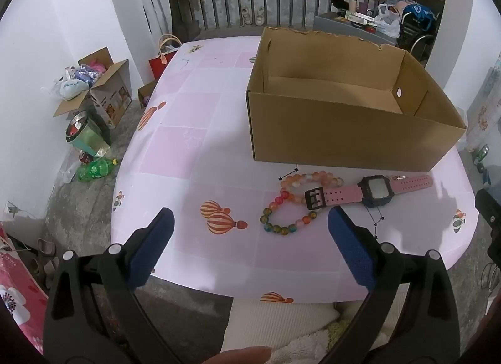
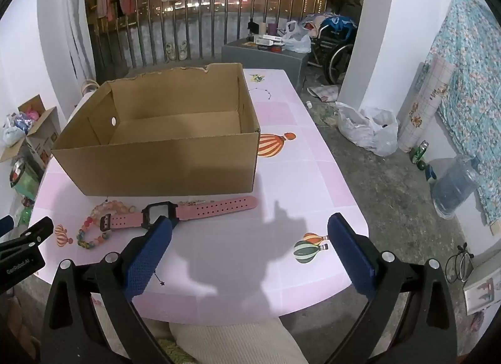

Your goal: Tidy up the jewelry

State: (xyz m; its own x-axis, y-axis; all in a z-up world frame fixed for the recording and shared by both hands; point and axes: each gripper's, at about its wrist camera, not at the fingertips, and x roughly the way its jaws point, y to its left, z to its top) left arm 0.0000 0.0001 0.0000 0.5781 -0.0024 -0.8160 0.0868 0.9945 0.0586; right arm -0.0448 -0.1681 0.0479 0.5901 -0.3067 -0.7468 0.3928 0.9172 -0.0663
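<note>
An open, empty cardboard box (image 1: pixel 344 132) (image 2: pixel 162 160) stands on the table with the pink balloon-print cloth (image 1: pixel 194 151) (image 2: pixel 297 176). In front of it lie a pink-strapped watch with a black case (image 1: pixel 375 190) (image 2: pixel 175 212), a pale orange bead bracelet (image 1: pixel 308 178) (image 2: pixel 109 207) and a multicoloured bead bracelet (image 1: pixel 281 223) (image 2: pixel 90 238). The watch strap overlaps the bracelets. My left gripper (image 1: pixel 250 223) is open and empty, just short of the multicoloured bracelet. My right gripper (image 2: pixel 250 229) is open and empty, to the right of the watch; its left finger pad (image 2: pixel 150 251) is near the watch case.
The table's near edge is just below both grippers. The left gripper's body shows at the right wrist view's left edge (image 2: pixel 22 248). On the floor to the left are boxes (image 1: pixel 103 91) and bottles (image 1: pixel 94 170). To the right are bags (image 2: pixel 369 129) and a water jug (image 2: pixel 454 185).
</note>
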